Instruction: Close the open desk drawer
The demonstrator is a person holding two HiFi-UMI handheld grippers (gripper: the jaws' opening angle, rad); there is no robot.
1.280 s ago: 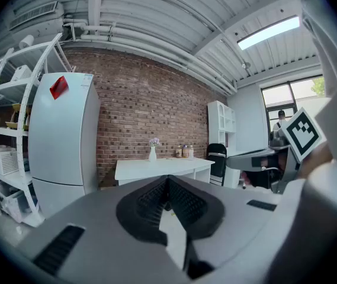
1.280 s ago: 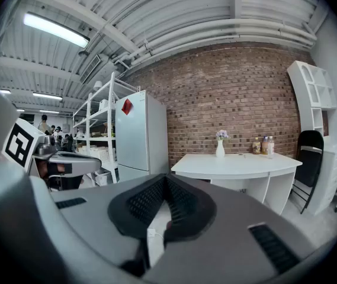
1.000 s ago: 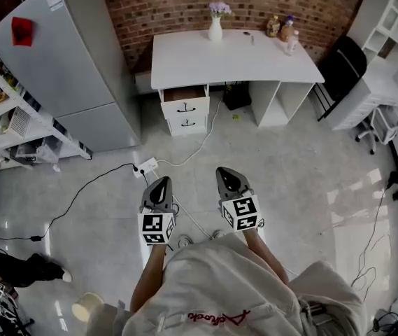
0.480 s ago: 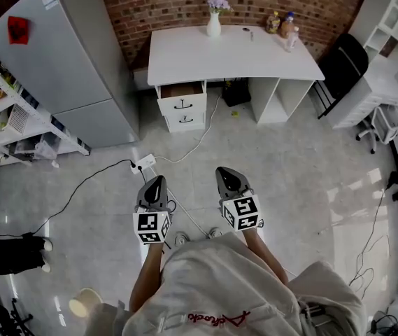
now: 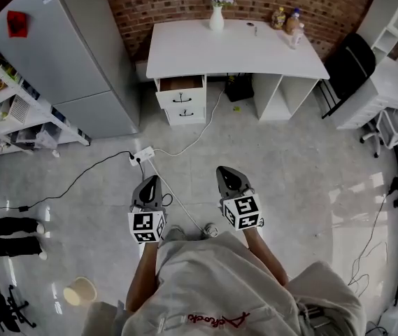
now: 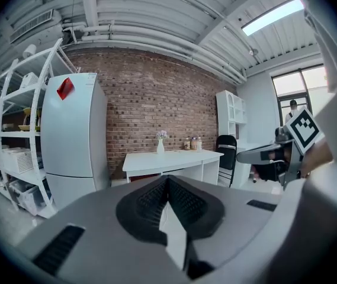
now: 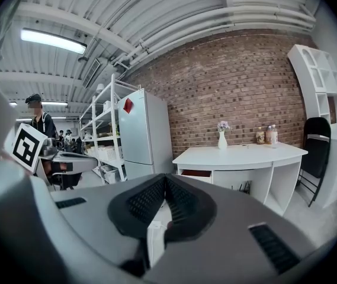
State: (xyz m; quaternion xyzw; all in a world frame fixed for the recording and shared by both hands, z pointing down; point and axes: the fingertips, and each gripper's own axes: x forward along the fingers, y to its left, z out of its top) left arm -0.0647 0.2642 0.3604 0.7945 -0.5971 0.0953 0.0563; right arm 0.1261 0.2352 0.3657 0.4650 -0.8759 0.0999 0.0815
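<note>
The left gripper point(image 5: 150, 183) is held out in front of the person, jaws pressed together with nothing between them. Ahead and well apart, the top drawer point(image 5: 180, 84) stands pulled out at the left end of the white desk point(image 5: 247, 47). The right gripper point(image 5: 225, 173) is likewise closed and empty. This looks like the approach; next, walk up and push the drawer front in

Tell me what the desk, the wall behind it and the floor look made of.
Desk: probably painted or laminated board; smooth, flat, matte white panels.
Wall: bare red-brown brick; the mortar lines show.
Floor: likely polished tile or concrete; grey, with glossy reflections and faint joint lines.
</note>
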